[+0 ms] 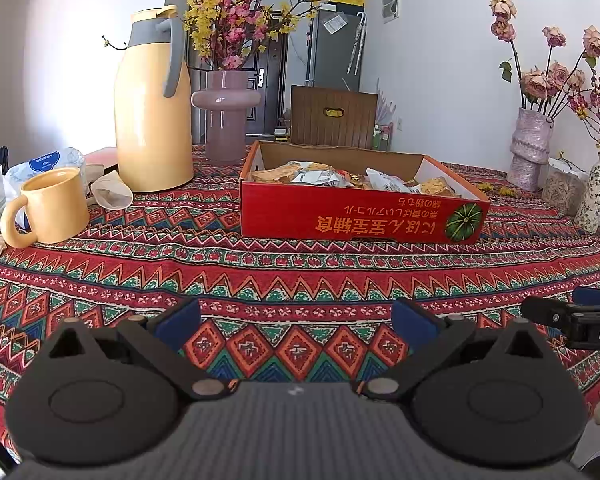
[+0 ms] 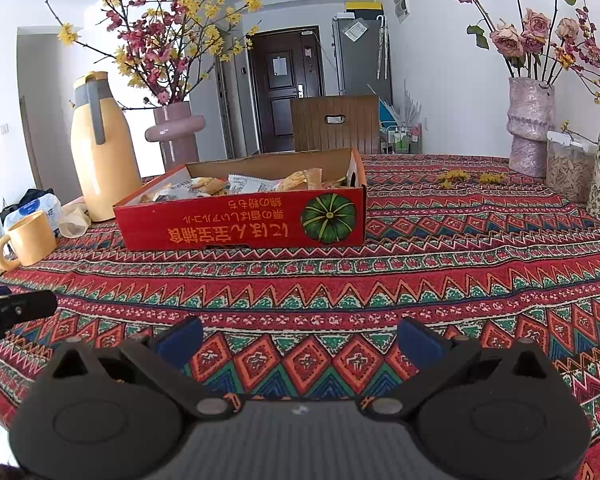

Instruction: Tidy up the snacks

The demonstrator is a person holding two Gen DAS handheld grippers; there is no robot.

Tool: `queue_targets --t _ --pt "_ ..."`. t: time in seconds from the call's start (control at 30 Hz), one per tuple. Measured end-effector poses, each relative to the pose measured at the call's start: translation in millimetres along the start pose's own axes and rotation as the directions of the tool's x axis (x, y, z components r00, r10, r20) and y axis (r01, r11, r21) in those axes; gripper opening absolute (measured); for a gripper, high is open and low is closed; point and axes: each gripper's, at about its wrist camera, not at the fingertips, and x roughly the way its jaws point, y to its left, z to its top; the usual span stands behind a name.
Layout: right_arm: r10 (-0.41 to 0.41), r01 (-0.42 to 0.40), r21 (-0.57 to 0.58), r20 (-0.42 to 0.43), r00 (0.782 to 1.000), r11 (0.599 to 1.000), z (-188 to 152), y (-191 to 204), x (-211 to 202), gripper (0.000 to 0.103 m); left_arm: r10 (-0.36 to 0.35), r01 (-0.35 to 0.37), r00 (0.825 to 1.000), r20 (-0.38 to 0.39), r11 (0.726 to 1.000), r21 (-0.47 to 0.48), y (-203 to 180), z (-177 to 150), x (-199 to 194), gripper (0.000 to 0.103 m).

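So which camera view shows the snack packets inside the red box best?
The left wrist view: it looks down over the red box's near wall onto the snack packets. The right wrist view sees them lower, partly hidden behind the wall.

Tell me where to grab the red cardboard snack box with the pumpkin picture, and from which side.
Probably the near long wall of the red cardboard snack box, taken from above. The top is open and that thin wall stands upright, so one finger could slip inside and one outside. Aim near the pumpkin picture; the snack packets seem heaped a bit lower there. Both the left gripper and right gripper are open.
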Motion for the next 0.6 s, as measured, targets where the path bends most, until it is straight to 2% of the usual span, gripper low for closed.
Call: queue_targets --t 0.6 --pt "0.015 -0.015 0.008 -0.014 1.000 1.000 -7.2 -2.1 3.0 0.103 0.001 -0.001 1.000 0.015 1.000 -0.002 0.3 0.2 -2.0 0.103"
